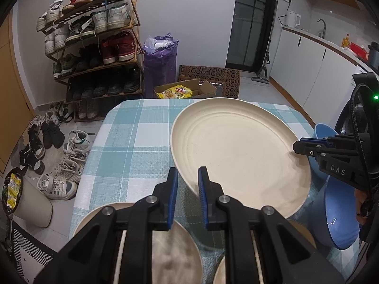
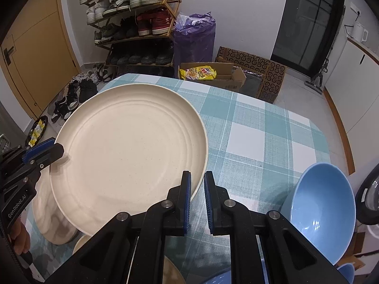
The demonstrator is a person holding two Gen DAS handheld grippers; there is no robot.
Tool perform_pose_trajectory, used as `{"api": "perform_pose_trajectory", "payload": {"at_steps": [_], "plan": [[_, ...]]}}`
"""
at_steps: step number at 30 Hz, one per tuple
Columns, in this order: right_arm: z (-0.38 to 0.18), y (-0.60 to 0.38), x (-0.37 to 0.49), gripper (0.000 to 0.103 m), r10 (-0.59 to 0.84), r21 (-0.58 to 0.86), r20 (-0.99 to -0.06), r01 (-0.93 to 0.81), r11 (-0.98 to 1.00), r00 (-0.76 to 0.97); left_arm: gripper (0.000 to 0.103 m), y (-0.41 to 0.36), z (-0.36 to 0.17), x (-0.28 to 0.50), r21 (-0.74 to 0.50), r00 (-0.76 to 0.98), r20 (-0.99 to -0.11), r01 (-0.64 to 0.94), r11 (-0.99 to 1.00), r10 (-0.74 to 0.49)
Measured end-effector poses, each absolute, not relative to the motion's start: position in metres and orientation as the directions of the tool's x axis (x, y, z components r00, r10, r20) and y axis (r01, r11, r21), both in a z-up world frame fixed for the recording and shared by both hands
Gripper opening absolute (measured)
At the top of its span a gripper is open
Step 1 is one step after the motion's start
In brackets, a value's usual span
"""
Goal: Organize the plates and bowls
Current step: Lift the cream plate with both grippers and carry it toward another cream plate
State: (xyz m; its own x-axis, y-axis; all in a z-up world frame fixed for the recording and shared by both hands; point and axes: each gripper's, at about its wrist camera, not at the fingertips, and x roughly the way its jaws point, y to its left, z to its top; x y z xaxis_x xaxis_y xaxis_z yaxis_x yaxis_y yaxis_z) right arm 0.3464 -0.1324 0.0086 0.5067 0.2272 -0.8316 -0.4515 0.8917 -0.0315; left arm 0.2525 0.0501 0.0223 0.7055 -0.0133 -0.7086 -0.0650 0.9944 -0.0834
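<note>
A large cream plate (image 1: pixel 239 151) is held tilted above the checked tablecloth (image 1: pixel 132 142); it also shows in the right wrist view (image 2: pixel 128 149). My left gripper (image 1: pixel 188 177) is shut on its near-left rim. My right gripper (image 2: pixel 197 182) is shut on its opposite rim, and it shows at the right of the left wrist view (image 1: pixel 299 147). Another cream plate (image 1: pixel 173 248) lies on the table under my left gripper. A blue bowl (image 2: pixel 324 208) stands at the right, also visible in the left wrist view (image 1: pixel 341 215).
A second blue bowl (image 1: pixel 324 130) stands behind the first. A cream dish (image 2: pixel 54 215) lies under the held plate. Beyond the table are a shoe rack (image 1: pixel 94 45), loose shoes (image 1: pixel 59 161), a purple bag (image 1: pixel 161 64) and cardboard boxes (image 1: pixel 208 82).
</note>
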Motion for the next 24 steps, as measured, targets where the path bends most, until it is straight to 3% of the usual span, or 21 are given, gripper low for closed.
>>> {"api": "perform_pose_trajectory", "payload": {"at_steps": [24], "plan": [[0.044, -0.145, 0.279, 0.012, 0.270, -0.028, -0.788, -0.470, 0.882, 0.554, 0.015, 0.045, 0.050, 0.189, -0.076, 0.755, -0.656, -0.055, 0.996, -0.008]]}}
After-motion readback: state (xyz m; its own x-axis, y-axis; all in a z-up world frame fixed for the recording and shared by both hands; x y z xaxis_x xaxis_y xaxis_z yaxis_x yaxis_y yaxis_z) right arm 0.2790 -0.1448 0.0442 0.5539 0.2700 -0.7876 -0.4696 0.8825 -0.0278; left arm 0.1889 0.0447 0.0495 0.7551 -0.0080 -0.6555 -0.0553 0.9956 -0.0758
